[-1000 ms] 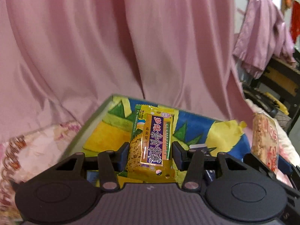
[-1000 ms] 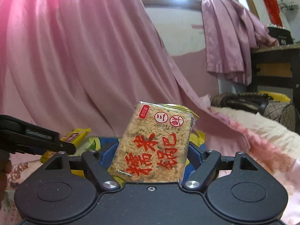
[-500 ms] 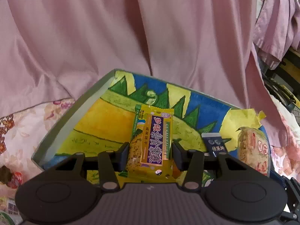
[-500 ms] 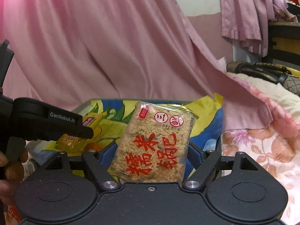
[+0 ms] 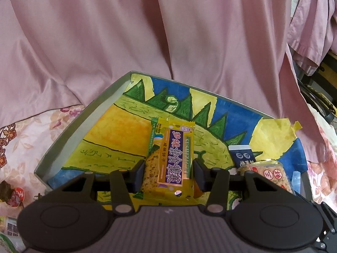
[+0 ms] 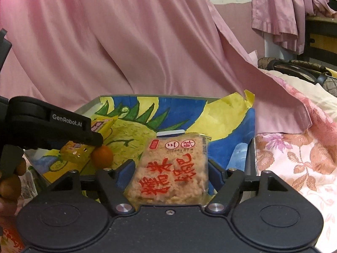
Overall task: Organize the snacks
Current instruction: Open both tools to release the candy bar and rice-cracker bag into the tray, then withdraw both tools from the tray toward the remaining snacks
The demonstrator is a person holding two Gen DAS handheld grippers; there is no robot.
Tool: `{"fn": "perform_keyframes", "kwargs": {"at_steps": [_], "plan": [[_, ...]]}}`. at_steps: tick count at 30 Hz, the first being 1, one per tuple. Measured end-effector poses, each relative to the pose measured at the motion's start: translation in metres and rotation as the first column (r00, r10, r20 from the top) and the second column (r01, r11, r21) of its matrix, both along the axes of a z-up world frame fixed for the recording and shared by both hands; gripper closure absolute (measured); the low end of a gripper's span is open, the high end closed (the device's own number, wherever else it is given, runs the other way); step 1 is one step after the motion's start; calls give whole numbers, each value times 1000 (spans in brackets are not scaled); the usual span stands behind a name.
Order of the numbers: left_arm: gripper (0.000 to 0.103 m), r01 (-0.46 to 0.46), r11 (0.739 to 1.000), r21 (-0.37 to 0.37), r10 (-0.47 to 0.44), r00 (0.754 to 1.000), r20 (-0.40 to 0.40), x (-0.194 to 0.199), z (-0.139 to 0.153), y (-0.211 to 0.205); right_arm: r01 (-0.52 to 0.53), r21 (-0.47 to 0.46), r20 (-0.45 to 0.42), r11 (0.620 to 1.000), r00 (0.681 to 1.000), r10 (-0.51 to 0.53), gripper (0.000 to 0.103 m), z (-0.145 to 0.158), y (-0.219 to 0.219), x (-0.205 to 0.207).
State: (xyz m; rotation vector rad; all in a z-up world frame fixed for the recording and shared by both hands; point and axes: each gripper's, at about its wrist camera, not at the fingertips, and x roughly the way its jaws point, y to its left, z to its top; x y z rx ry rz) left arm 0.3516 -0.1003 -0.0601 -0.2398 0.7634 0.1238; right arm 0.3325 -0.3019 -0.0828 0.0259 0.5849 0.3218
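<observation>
Pink curtain fabric point(image 5: 147, 42) filled the far half of the left wrist view. Below it sat a shallow grey box point(image 5: 84, 122) lined with a painted paper — yellow, green, blue. The left gripper point(image 5: 168, 172) was clamped on a yellow cracker packet point(image 5: 170, 160), pads pressed to both long edges, packet standing upright over the box floor. A dark blue packet point(image 5: 241, 156) lay on the lining to the right. At the near right, a rice-crisp packet point(image 5: 271, 175) showed inside the box. Floral bedding point(image 5: 25, 130) lay left of the box.

Right wrist view: the right gripper point(image 6: 170, 179) had the rice-crisp packet point(image 6: 172, 175) between its pads — jaws were closing, and the pads looked to be touching the packet's sides. The packet sat low in the near right part of the box point(image 6: 251, 158). The left gripper point(image 6: 84, 145) came in from the left with the yellow packet point(image 6: 78, 151) in it, just beside a small orange fruit point(image 6: 102, 156) on the lining. Fingers of a hand point(image 6: 12, 181) showed at the near left edge.
</observation>
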Motion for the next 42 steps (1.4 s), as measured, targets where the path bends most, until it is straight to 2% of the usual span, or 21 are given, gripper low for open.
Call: {"fn": "perform_keyframes", "kwargs": {"at_steps": [7,12,21,26,33,42], "plan": [[44,0,1000,16,1,1000,-9,-2,3,0,4,3,-3,1000,1000,-4,27,0,0,0],[24,-3,999,34,2,1000,11,-10,13,4,12,4,10,1000,1000,-12,24,3,-2,-1],[4,-41,997,73,35,996,76,-35,38,14,33,39,124,999,992,-38,5,32,-10,-17],[1,-65,989,134,47,990,136,-65,59,15,66,68,220,996,972,-79,1,52,-17,-43],[1,-58,974,221,9,976,216,-117,85,20,113,128,326,985,934,-149,1,77,-26,-83],[0,-32,967,254,-44,957,287,-183,100,25,119,153,405,981,898,-173,1,100,-19,-148]]}}
